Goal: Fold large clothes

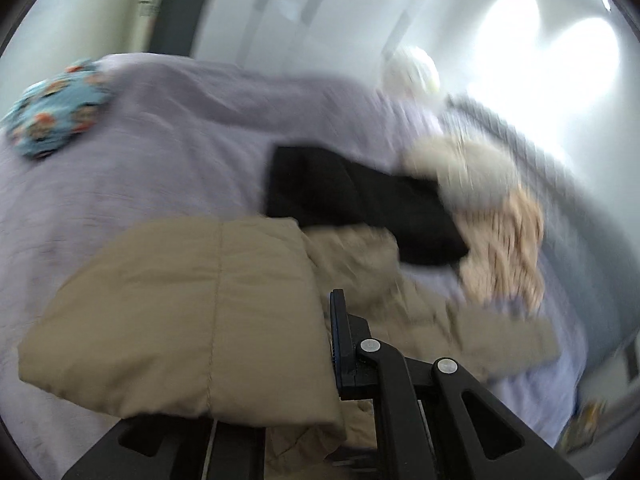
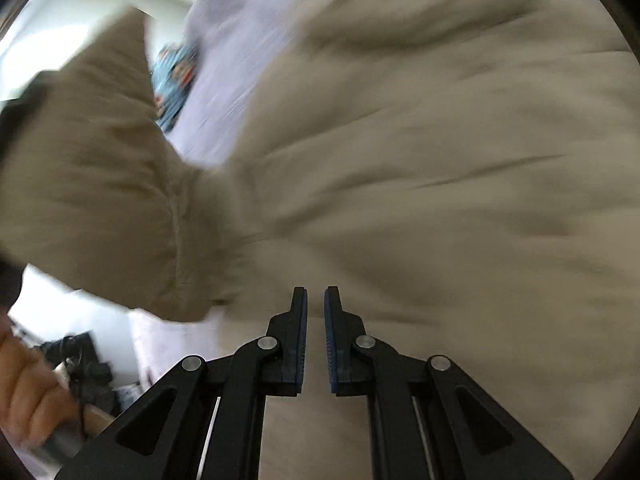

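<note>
Left gripper [image 1: 320, 344]: nearest us, clamped on a fold of the tan padded coat [image 1: 192, 312]; its near finger is buried in fabric.
Right gripper [image 2: 316, 336]: fingers drawn nearly together over the coat [image 2: 420, 184], nothing between them.
Coat: on the lilac bedspread [image 1: 180, 128], a sleeve lifted at nine o'clock.
Progress: we judge folding barely started; the black garment [image 1: 352, 200] at one o'clock waits.
Unclear: motion blur hides the coat's outline.

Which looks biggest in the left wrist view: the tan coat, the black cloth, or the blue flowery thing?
1. tan coat, though it is nearest the camera.
2. black cloth.
3. blue flowery thing.
</note>
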